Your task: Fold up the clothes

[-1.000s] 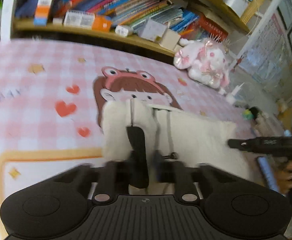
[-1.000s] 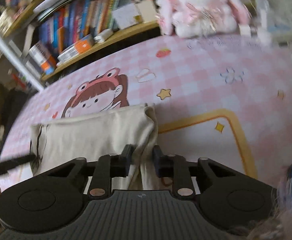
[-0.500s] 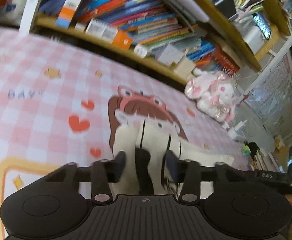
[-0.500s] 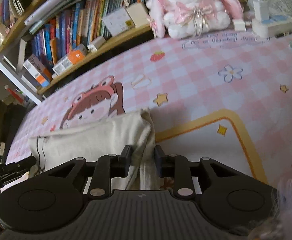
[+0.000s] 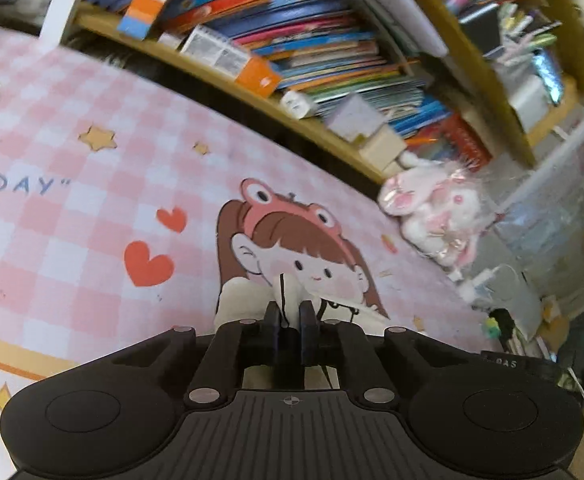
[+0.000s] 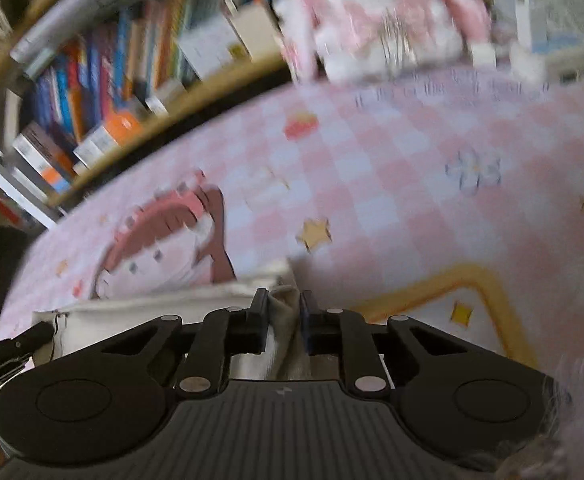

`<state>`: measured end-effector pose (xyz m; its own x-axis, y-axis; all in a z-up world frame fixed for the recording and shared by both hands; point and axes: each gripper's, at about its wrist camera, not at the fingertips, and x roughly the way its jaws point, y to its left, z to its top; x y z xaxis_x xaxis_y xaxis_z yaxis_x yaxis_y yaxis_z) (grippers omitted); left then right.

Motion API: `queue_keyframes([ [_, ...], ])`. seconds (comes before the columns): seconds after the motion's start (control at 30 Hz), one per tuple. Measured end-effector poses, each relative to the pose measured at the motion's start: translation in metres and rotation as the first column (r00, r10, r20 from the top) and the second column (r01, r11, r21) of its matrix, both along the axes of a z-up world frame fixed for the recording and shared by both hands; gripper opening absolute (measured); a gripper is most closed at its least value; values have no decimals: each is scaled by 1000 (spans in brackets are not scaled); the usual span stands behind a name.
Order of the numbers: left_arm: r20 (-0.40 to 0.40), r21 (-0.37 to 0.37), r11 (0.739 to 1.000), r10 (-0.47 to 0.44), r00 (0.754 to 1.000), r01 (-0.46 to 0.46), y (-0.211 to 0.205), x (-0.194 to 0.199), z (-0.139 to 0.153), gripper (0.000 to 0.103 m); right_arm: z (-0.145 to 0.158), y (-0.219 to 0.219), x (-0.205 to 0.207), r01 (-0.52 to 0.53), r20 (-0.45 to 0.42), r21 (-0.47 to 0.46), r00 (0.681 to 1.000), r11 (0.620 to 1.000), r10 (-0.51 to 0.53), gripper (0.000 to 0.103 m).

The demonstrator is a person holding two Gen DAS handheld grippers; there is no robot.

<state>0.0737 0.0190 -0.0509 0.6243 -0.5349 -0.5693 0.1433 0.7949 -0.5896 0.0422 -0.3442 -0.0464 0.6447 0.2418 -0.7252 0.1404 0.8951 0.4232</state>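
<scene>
Since half a second ago the left gripper (image 5: 290,316) has drawn its jaws in from wide apart to a narrow pinch on the garment (image 5: 248,300), and both cameras have swung so that less cloth shows ahead of them; the right view is now smeared by motion. The right gripper (image 6: 284,312) clamps a bunched corner of the same garment (image 6: 164,304), its jaws narrow with cloth wedged between them. Each claw takes one end of an edge, which in my judgement lets the person lift and carry that edge over as a straight line for the next fold. The garment lies at about 6 o'clock in each view, just ahead of the fingers, on the mat (image 5: 72,208), partly covering the cartoon girl (image 5: 292,248). It is a soft, cream, limp fabric with thin dark trim lines, already doubled into a rough rectangle. The mat is smooth, flat, pink-and-white checked. A fluffy plush rabbit (image 5: 435,216) sits at 2 o'clock in the left view, beside the bookshelf (image 5: 292,60).
</scene>
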Motion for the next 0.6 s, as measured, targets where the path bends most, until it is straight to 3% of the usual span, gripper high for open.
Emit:
queue_keyframes([
  [0.17, -18, 9, 1000, 13, 1000, -13, 1, 1, 1, 22, -2, 2, 2, -12, -12, -14, 1000, 1000, 12, 16],
  [0.2, -20, 12, 1000, 17, 1000, -17, 1, -1, 3, 32, -1, 1, 1, -11, -8, -10, 1000, 1000, 11, 16],
  [0.23, -21, 27, 999, 21, 1000, -21, 1, -3, 5, 51, 1, 0, -1, -6, 1, -7, 1000, 1000, 6, 18],
  [0.3, -21, 70, 997, 33, 999, -32, 0, -9, 10, 80, 7, -3, -8, 5, 25, 4, 1000, 1000, -5, 22],
  [0.37, -16, 92, 995, 31, 999, -30, 1, -19, 13, 80, 14, -6, -18, 16, 54, 17, 998, 1000, -17, 40],
  [0.57, -43, 48, 997, 56, 997, -54, 9, -54, 11, 75, 20, -16, -59, 29, 65, 45, 997, 999, -32, 41],
  [0.6, -42, 39, 998, 55, 998, -54, 7, -58, 11, 68, 18, -17, -64, 30, 58, 54, 998, 998, -33, 41],
])
